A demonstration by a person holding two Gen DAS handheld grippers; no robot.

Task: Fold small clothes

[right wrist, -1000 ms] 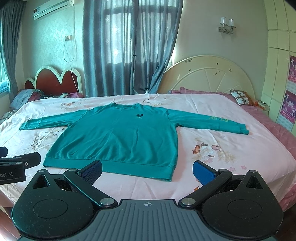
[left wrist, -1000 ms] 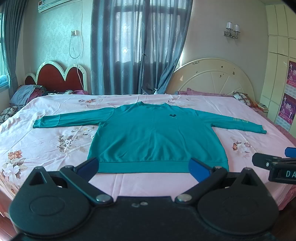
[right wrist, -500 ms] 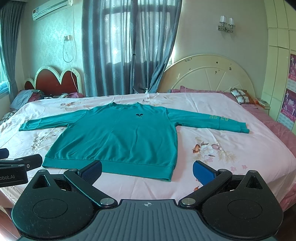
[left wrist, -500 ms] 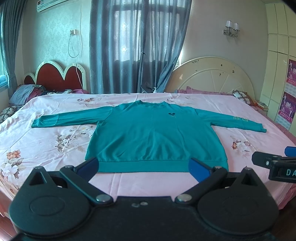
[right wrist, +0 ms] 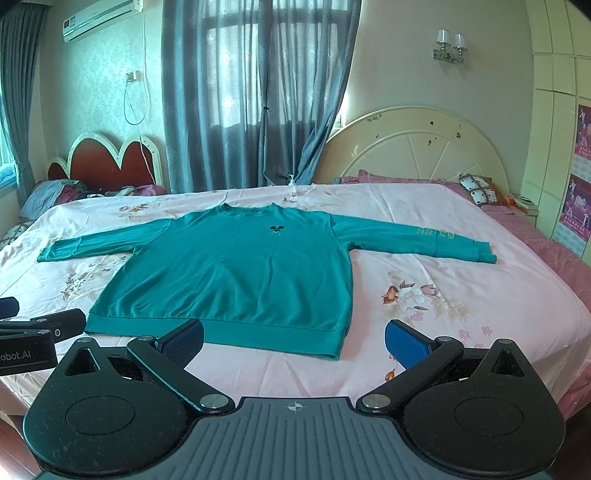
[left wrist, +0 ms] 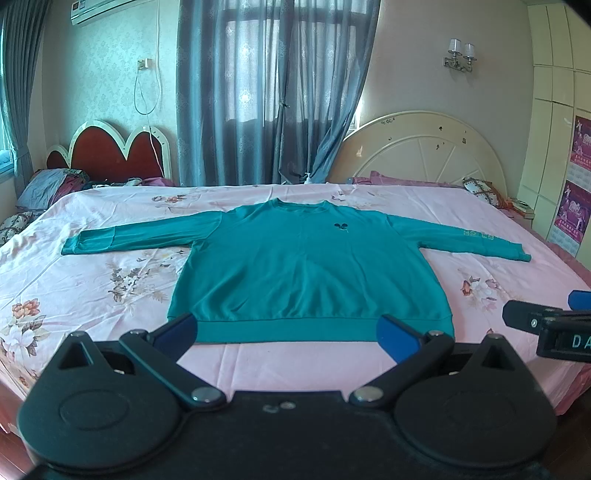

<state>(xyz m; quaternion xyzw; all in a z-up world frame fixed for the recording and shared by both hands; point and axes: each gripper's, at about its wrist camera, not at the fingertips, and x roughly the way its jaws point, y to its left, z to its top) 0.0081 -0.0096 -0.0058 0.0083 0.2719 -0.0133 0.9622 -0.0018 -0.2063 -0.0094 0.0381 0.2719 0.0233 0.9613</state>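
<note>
While sweatshirt (left wrist: 306,266) lies flat on bed (left wrist: 92,280), both claws gape.

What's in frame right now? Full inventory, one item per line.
sweatshirt: 1, teal, flat on the bed, both sleeves spread out
bedsheet: 1, pink floral, under the sweatshirt
headboard: 1, cream, round, far right
second headboard: 1, red with white trim, far left
curtains: grey, centre back wall
air conditioner: 1, white, top left wall
wall lamp: 1, two shades, right wall
posters: 2, pink, far right
pillow: 1, patterned, by cream headboard
left gripper: 1, black, blue pads, open, near hem
right gripper: 1, black, blue pads, open, near hem
</note>
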